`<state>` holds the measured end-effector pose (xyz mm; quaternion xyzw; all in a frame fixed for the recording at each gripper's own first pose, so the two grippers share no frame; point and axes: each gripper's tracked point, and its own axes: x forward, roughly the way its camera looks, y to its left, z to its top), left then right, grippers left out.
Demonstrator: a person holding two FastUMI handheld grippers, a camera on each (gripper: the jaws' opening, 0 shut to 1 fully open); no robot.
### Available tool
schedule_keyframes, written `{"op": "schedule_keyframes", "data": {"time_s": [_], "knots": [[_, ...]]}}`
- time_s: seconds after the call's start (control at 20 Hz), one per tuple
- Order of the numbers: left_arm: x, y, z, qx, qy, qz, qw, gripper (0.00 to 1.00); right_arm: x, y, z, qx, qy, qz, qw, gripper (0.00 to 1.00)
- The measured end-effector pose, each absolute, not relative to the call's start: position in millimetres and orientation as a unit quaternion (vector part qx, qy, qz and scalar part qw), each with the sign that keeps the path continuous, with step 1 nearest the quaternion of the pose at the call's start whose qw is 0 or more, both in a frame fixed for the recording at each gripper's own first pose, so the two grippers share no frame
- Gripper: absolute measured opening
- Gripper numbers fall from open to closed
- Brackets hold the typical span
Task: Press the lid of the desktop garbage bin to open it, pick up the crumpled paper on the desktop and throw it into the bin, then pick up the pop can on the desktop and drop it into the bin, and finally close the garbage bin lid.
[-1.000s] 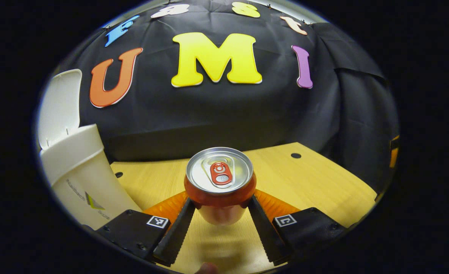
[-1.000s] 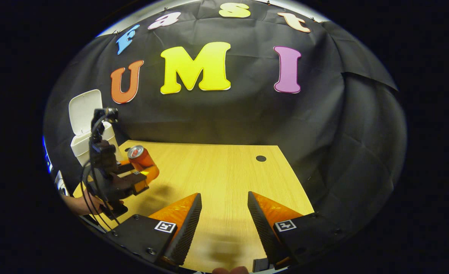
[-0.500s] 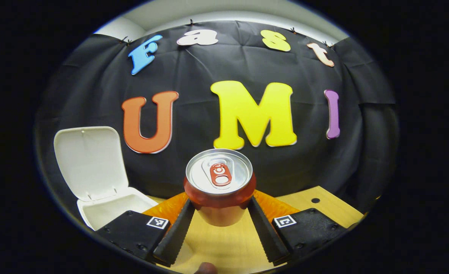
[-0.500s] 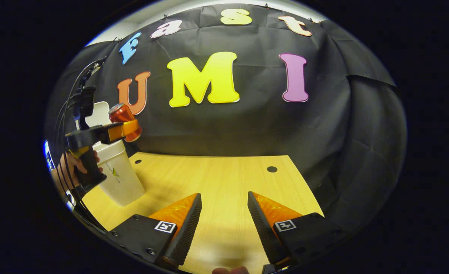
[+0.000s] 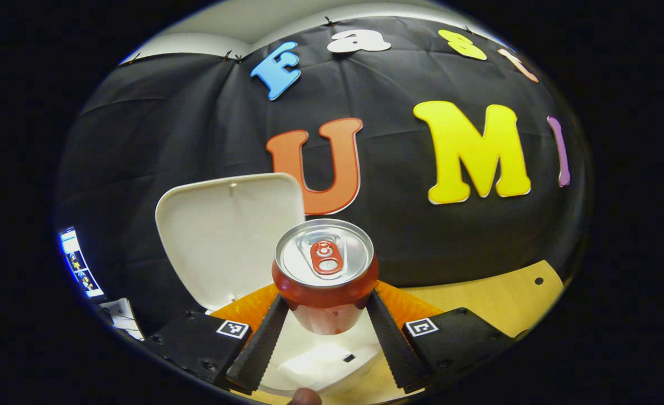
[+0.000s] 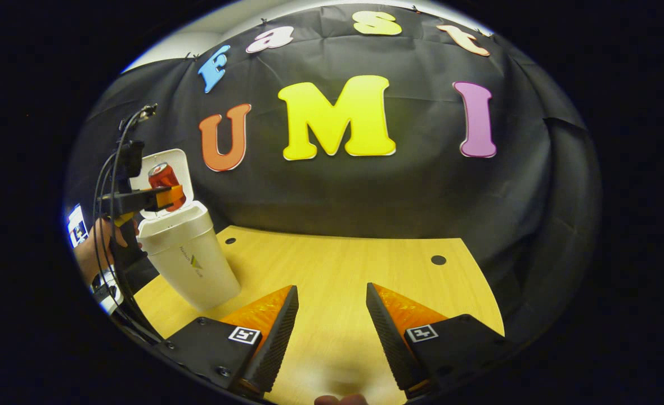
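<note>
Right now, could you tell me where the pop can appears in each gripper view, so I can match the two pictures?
Left gripper view: pop can low centre, clamped between the left gripper.
Right gripper view: pop can far left, above the bin.
Shared landmark: the raised white lid.

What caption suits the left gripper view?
Left gripper holds a pop can above the open white bin.

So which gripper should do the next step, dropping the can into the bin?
Left. The left gripper is shut on the can and holds it above the open bin, whose lid is up. The right gripper is open over the table, off to the side.
</note>
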<state>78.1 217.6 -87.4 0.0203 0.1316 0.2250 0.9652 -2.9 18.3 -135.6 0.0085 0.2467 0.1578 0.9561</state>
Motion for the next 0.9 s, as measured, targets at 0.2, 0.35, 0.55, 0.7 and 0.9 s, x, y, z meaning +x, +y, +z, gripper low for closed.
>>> {"op": "schedule_keyframes", "data": {"time_s": [0.2,0.35,0.55,0.7,0.9], "knots": [[68,235,-115,-0.001,0.155,0.251,0.955,0.86,-6,36,-133,0.002,0.247,0.175,0.953,0.78],[63,239,-131,-0.02,0.176,0.26,0.949,0.87,-9,37,-135,0.006,0.254,0.172,0.952,0.79],[55,241,-123,-0.032,0.168,0.272,0.947,0.9,-15,40,-134,0.014,0.256,0.174,0.951,0.78],[52,233,-103,-0.039,0.152,0.288,0.945,0.92,-16,38,-134,0.02,0.258,0.176,0.95,0.79],[62,219,-63,-0.043,0.118,0.314,0.941,0.92,-15,28,-130,0.026,0.253,0.176,0.951,0.78]]}}
